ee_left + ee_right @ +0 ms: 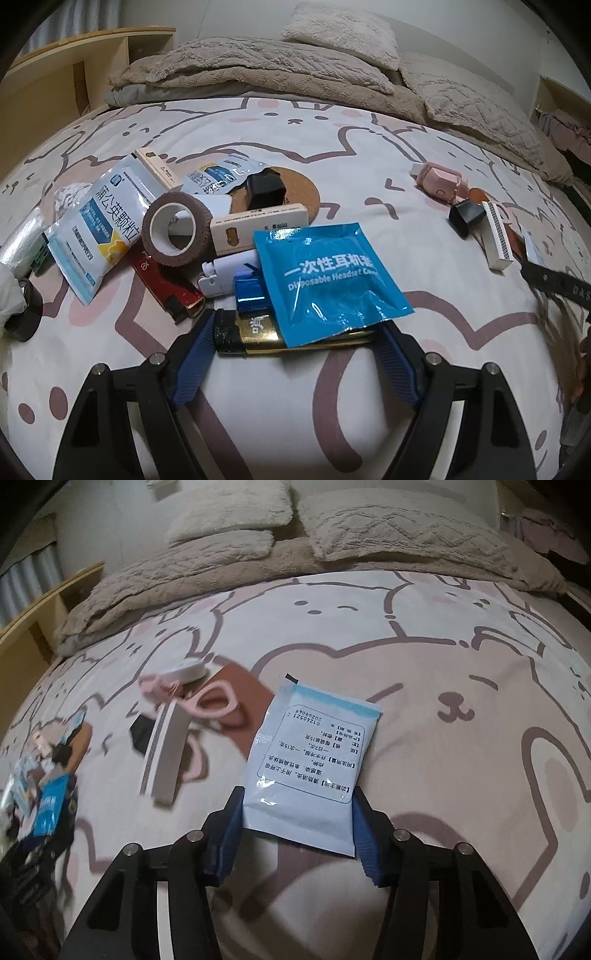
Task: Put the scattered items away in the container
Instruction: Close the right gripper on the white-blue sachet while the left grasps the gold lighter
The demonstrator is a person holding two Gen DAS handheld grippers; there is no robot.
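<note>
The flat pale-blue printed sachet (310, 771) lies on the cartoon-print bed sheet (461, 782) between the right gripper (297, 827) jaws, thin and slick, so a squeeze from the edges could buckle it or let it slide out. Those jaws are partly apart, flanking the sachet's near corners; whether the pads actually press I cannot tell.

The left gripper (295, 343) jaws stand wide around a gold lighter with a black cap (255, 334), under the teal foil headset-cover packet (328, 280); closing might drag both. The left pad touches the cap; the right contact is hidden. No container shows.
</note>
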